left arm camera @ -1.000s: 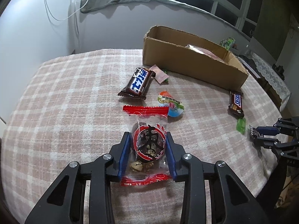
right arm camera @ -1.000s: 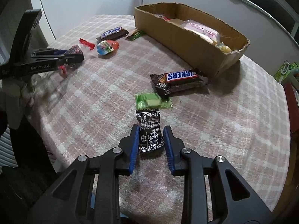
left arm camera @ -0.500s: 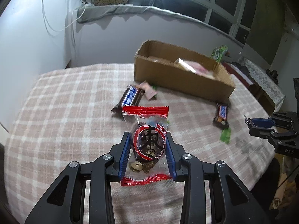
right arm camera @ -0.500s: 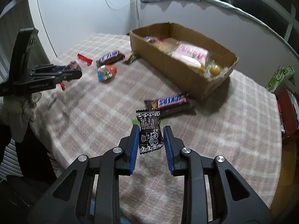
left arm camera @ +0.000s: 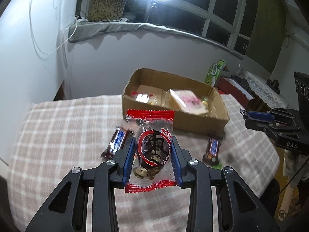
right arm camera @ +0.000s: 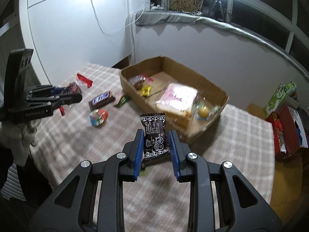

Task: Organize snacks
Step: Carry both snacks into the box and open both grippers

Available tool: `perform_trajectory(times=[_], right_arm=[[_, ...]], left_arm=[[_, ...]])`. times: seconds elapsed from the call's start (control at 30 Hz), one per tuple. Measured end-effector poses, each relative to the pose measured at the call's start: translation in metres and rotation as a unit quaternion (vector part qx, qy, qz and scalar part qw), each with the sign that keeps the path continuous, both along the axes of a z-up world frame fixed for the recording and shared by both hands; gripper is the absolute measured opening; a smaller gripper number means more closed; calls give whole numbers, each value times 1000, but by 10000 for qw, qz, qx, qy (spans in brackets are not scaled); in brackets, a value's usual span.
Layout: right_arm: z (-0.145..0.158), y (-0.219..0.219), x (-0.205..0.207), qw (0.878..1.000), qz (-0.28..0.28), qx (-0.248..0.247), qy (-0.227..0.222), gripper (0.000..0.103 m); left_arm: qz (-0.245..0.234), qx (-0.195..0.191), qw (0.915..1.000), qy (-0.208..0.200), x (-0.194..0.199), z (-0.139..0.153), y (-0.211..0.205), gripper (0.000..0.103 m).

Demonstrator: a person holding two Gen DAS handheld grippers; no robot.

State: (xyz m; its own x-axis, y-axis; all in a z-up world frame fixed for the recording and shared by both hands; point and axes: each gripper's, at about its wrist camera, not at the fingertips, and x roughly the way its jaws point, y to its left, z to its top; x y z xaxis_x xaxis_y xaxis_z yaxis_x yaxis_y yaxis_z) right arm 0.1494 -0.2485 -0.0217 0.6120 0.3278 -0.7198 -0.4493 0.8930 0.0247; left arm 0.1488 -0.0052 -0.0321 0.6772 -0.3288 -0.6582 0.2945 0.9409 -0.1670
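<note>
While both grippers, left [left arm camera: 152,150] and right [right arm camera: 156,145], clenched packets, we figured releasing low over the box [right arm camera: 212,89] was best.

both wrist views look forward and down from above the bench [left arm camera: 58,127], sharing the cardboard box [left arm camera: 195,124] [right arm camera: 195,135] ahead.

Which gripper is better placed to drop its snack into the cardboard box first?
Right, probably. The right gripper holds its black packet just short of the cardboard box; the left gripper's red-edged packet looks farther back.
</note>
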Motion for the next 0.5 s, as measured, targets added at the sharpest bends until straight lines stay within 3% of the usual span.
perform_trajectory(times=[0.5], right_arm=[[10, 6, 84, 9997, -227, -79, -67, 27]], left_arm=[[-111, -184, 9998, 41, 77, 14, -27, 34]])
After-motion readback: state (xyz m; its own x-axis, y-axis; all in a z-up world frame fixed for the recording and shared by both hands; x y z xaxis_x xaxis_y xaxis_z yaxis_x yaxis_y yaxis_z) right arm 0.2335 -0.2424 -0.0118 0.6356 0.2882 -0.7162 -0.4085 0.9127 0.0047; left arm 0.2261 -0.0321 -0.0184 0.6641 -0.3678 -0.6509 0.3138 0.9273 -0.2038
